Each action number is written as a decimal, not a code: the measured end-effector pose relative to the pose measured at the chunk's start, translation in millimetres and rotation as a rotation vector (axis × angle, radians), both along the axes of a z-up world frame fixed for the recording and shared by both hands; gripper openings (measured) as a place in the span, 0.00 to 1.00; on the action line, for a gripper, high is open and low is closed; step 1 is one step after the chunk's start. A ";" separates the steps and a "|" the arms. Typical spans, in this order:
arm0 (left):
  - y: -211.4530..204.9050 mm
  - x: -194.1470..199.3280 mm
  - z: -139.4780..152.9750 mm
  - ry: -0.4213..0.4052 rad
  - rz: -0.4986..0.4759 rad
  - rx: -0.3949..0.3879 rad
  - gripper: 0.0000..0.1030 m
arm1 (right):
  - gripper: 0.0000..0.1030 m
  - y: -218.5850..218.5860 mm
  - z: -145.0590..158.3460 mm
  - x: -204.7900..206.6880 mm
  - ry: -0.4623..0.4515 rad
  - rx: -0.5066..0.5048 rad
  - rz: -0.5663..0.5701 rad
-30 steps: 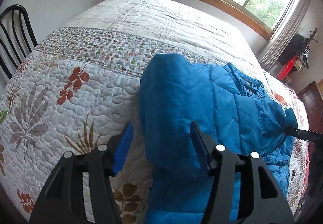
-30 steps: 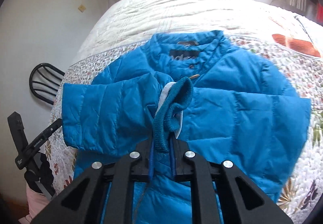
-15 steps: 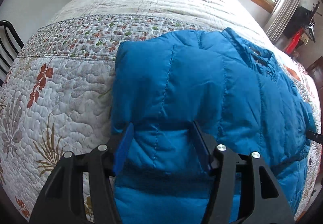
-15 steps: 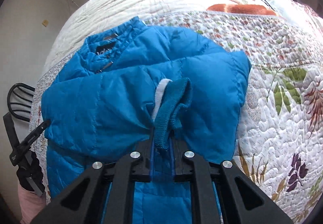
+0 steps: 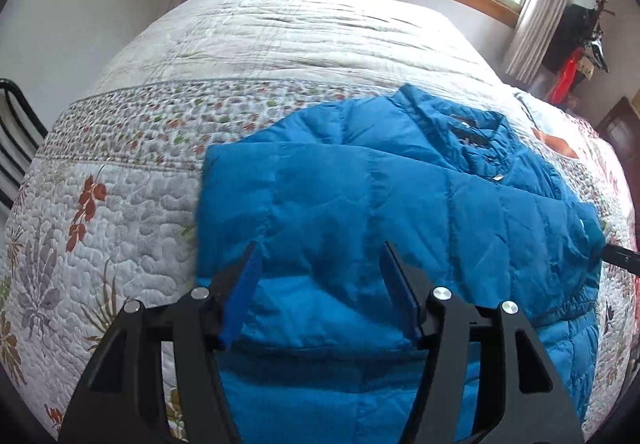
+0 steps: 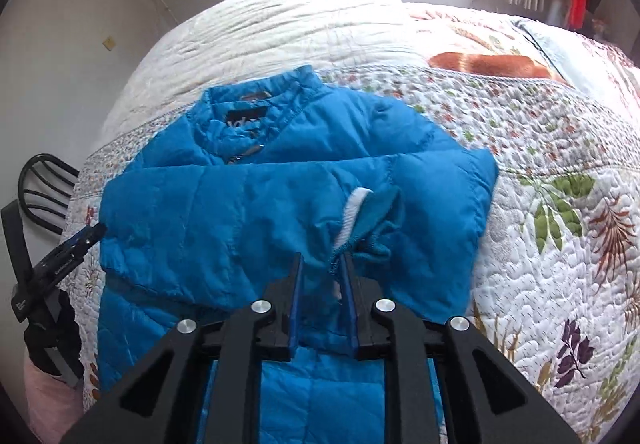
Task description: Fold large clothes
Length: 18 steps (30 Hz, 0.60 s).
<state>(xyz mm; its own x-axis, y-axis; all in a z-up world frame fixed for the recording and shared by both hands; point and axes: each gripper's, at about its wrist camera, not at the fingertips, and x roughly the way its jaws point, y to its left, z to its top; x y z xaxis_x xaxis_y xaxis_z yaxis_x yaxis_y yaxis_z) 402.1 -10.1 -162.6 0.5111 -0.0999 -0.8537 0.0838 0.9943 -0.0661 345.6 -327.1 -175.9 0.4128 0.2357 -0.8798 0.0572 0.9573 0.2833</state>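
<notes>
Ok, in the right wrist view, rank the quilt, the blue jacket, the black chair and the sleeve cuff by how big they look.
1. quilt
2. blue jacket
3. black chair and sleeve cuff look similar in size; the chair is partly hidden and farther away, so unranked.

**Both tools parted**

The left tool [image 5: 318,268] has its fingers spread wide, pointing forward and down. The right tool [image 6: 322,272] has its fingers a narrow gap apart, with a knit cuff [image 6: 370,228] lying loosely at the right fingertip.
</notes>
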 end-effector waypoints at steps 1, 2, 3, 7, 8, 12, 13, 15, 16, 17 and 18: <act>-7.9 0.2 -2.2 0.008 -0.019 0.001 0.59 | 0.20 6.8 -4.4 5.3 0.011 0.005 0.014; -15.2 1.6 -6.8 0.018 -0.034 0.008 0.59 | 0.20 12.8 -9.1 10.6 0.023 0.015 0.022; -21.1 3.5 -13.0 0.029 -0.043 0.021 0.59 | 0.20 17.9 -12.2 13.4 0.026 -0.003 0.020; -36.5 7.7 -38.8 0.068 -0.068 0.072 0.60 | 0.20 35.5 -28.8 23.8 0.053 -0.025 0.054; -38.7 7.4 -42.0 0.063 -0.077 0.085 0.62 | 0.20 36.6 -37.4 26.9 0.083 -0.027 0.052; -37.8 7.4 -47.9 0.064 -0.090 0.065 0.63 | 0.15 33.3 -65.2 33.8 0.142 -0.022 0.055; -35.9 8.3 -49.9 0.069 -0.090 0.052 0.63 | 0.14 31.5 -70.2 34.8 0.143 -0.004 0.053; -35.3 9.4 -53.9 0.074 -0.095 0.048 0.64 | 0.14 31.2 -74.8 35.6 0.139 -0.001 0.061; -35.5 9.8 -56.0 0.074 -0.096 0.052 0.64 | 0.14 31.9 -74.3 35.5 0.139 -0.005 0.062; -35.8 10.0 -56.5 0.074 -0.093 0.054 0.64 | 0.14 33.1 -74.3 35.0 0.140 -0.010 0.063; -36.1 10.1 -56.4 0.076 -0.089 0.054 0.64 | 0.14 33.8 -72.5 34.4 0.139 -0.011 0.065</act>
<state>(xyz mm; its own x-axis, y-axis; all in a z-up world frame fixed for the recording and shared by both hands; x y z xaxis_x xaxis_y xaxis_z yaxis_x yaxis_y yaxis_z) 412.2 -46.2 -219.0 0.4360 -0.0952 -0.8949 0.1689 0.9854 -0.0226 380.0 -293.4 -248.4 0.2712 0.2481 -0.9300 0.0329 0.9633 0.2665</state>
